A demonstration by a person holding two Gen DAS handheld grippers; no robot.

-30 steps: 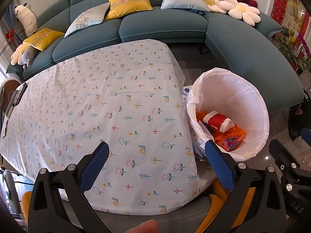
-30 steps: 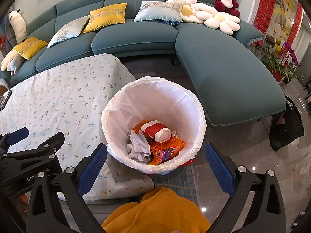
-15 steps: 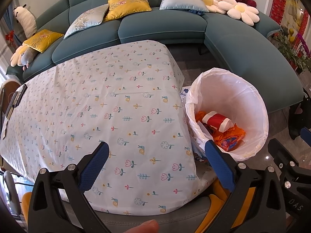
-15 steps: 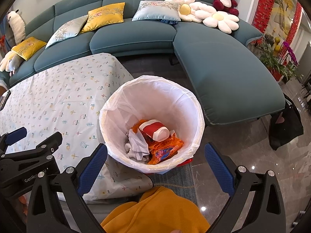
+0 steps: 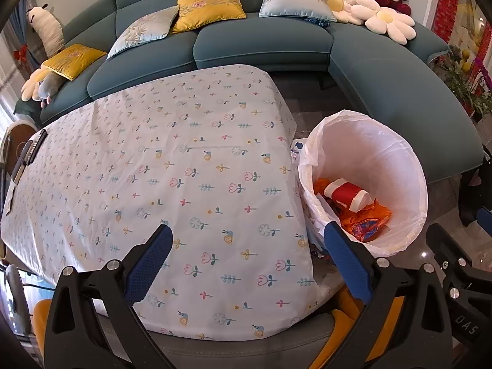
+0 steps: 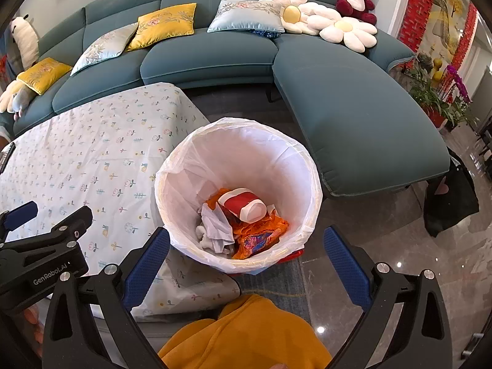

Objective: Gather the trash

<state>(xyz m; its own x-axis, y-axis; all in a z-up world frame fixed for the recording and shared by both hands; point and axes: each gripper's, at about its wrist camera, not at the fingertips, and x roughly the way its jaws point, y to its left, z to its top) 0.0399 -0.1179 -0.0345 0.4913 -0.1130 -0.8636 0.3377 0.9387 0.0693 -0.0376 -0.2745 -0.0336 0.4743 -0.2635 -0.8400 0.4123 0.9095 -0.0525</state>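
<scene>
A bin with a white liner (image 6: 246, 129) stands on the floor by the table's right end; it also shows in the left wrist view (image 5: 399, 141). Inside lie a red-and-white cup (image 6: 246, 204), crumpled white paper (image 6: 216, 230) and orange wrappers (image 6: 261, 233); the cup (image 5: 346, 195) shows in the left wrist view too. My left gripper (image 5: 246, 255) is open and empty above the near edge of the table with the flowered cloth (image 5: 172, 160). My right gripper (image 6: 246, 255) is open and empty just above the bin's near rim.
A teal corner sofa (image 6: 353, 107) with cushions and plush toys wraps behind and to the right of the bin. A dark remote (image 5: 30, 150) lies at the table's left edge. A black bag (image 6: 452, 196) sits on the glossy floor at right. The person's orange clothing (image 6: 246, 335) is below.
Both grippers have shifted only slightly, staying open and empty; the view of the bin and table has drifted a little. The trash in the bin has not moved.
</scene>
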